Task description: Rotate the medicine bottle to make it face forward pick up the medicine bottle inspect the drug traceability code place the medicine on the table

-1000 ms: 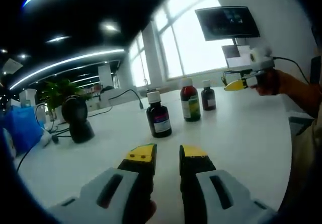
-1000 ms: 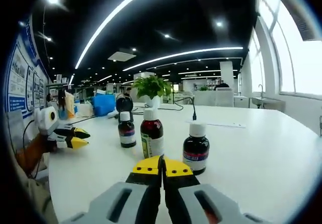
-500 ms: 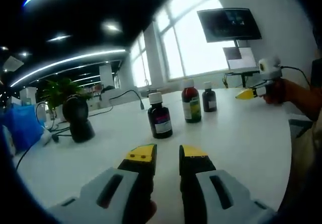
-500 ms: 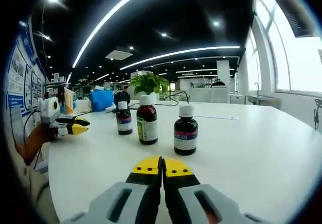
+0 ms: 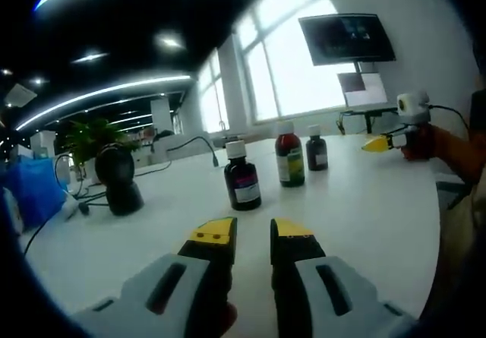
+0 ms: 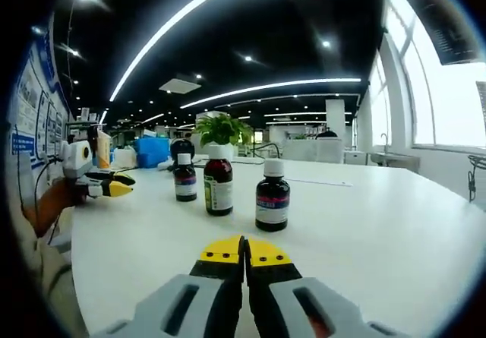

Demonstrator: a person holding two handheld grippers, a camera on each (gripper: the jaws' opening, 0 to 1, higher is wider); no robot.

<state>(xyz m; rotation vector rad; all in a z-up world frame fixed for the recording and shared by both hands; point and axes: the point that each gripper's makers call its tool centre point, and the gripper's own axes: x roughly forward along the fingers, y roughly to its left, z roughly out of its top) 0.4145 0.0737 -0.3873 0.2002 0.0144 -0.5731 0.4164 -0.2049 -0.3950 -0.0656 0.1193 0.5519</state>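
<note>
A wide white table [image 5: 364, 209] in an open-plan office carries three dark medicine bottles with white caps.

In the left gripper view, the left gripper [image 5: 253, 235] rises from 6 o'clock, its yellow-tipped jaws a narrow gap apart and holding nothing. Just past 12 o'clock from the jaws stands the nearest medicine bottle [image 5: 241, 176], upright, with a pale label. Toward 1 o'clock, farther back, stand a red-liquid bottle with a green label [image 5: 289, 156] and, just beside it, a smaller dark bottle [image 5: 317, 147]. At 9 o'clock a black round-headed desk device [image 5: 119, 177] stands by a potted plant [image 5: 89, 135]. At 3 o'clock a hand holds the right gripper [image 5: 381, 142], well apart from the bottles. A wall screen [image 5: 347, 38] hangs at 1 o'clock.

In the right gripper view, the right gripper [image 6: 244, 251] has its jaws pressed together, empty. The same three bottles stand in a row at 12 o'clock, well apart from the jaws: the pale-labelled one [image 6: 272, 197] nearest, the green-labelled one [image 6: 218, 181] behind, the small one [image 6: 184, 179] farthest. The left gripper [image 6: 108, 186] shows at 9 o'clock.
</note>
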